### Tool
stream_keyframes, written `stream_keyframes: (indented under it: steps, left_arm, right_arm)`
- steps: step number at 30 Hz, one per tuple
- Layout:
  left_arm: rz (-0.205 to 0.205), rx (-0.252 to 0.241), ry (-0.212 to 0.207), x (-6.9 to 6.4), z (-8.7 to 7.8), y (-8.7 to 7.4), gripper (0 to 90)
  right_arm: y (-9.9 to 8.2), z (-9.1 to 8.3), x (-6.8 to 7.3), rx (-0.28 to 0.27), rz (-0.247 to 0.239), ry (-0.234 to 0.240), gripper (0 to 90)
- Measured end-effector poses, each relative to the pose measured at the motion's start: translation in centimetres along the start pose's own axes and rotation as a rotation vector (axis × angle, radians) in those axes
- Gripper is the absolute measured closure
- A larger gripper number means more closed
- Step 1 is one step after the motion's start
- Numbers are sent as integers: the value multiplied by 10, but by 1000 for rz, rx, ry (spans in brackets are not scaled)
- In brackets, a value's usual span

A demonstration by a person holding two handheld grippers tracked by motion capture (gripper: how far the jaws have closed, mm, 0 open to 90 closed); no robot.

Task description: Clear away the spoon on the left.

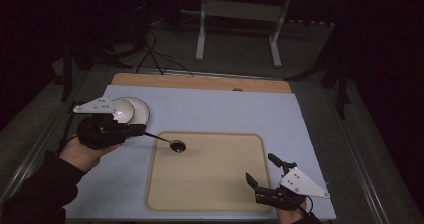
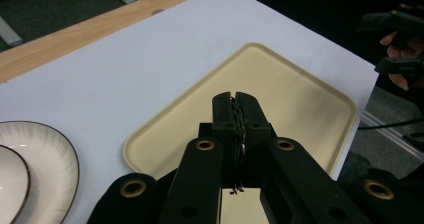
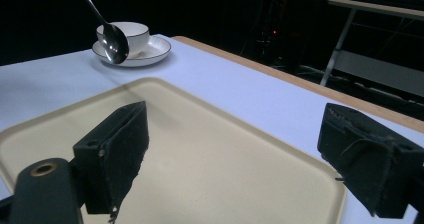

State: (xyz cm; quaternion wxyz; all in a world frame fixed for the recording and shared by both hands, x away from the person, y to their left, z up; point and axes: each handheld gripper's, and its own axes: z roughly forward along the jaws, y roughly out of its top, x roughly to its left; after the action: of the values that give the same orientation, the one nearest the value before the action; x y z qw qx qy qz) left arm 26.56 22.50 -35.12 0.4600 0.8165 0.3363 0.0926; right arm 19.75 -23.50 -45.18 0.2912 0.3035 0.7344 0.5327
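High view shows the table (image 1: 200, 81) as the biggest thing, its wooden far edge bare and the rest covered by a pale blue sheet (image 1: 220, 111). On the sheet, toward its near edge and a little right of the middle, lies a beige tray (image 1: 210, 179) with rounded corners. At the sheet's far left corner stands a white saucer (image 1: 141, 111) with a thin dark rim, and on it sits a white cup (image 3: 131, 31), seen plainly in the right gripper view. The left gripper (image 1: 132, 130) hangs just in front of the saucer, near the left edge of the sheet, its jaws clenched on the handle of a metal spoon (image 1: 176, 145); the handle runs out level toward the tray, and the bowl of the spoon hovers above the tray's far left corner. In the left gripper view the two pads meet tightly around the thin handle. The right gripper (image 1: 262, 170) sits at the tray's near right corner, its jaws released and standing wide apart with nothing between them, the tray's surface showing in the gap.
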Motion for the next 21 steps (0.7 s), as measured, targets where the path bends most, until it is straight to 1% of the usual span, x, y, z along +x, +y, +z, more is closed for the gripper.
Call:
stream_keyframes:
  steps: [5, 7, 14, 16, 18, 19, 21]
  left_arm:
    - [17, 27, -28, -4, 7, 1, 893]
    - [34, 43, -44, -6, 10, 1, 892]
    - [58, 88, -92, -12, 23, 0, 892]
    - [69, 109, -111, -14, 28, 0, 892]
    - [74, 126, -124, -15, 32, -1, 892]
    - [75, 139, -138, -16, 35, -2, 891]
    - [78, 157, -149, -18, 40, -3, 891]
  right_arm:
    - [0, 0, 0, 0, 0, 0, 131]
    - [0, 0, 0, 0, 0, 1, 131]
    - [0, 1, 0, 3, 1, 2, 131]
    - [0, 1, 0, 2, 1, 2, 131]
    - [-1, 1, -1, 4, 1, 2, 131]
    - [-1, 1, 0, 5, 2, 3, 131]
    - [-1, 1, 0, 5, 2, 3, 131]
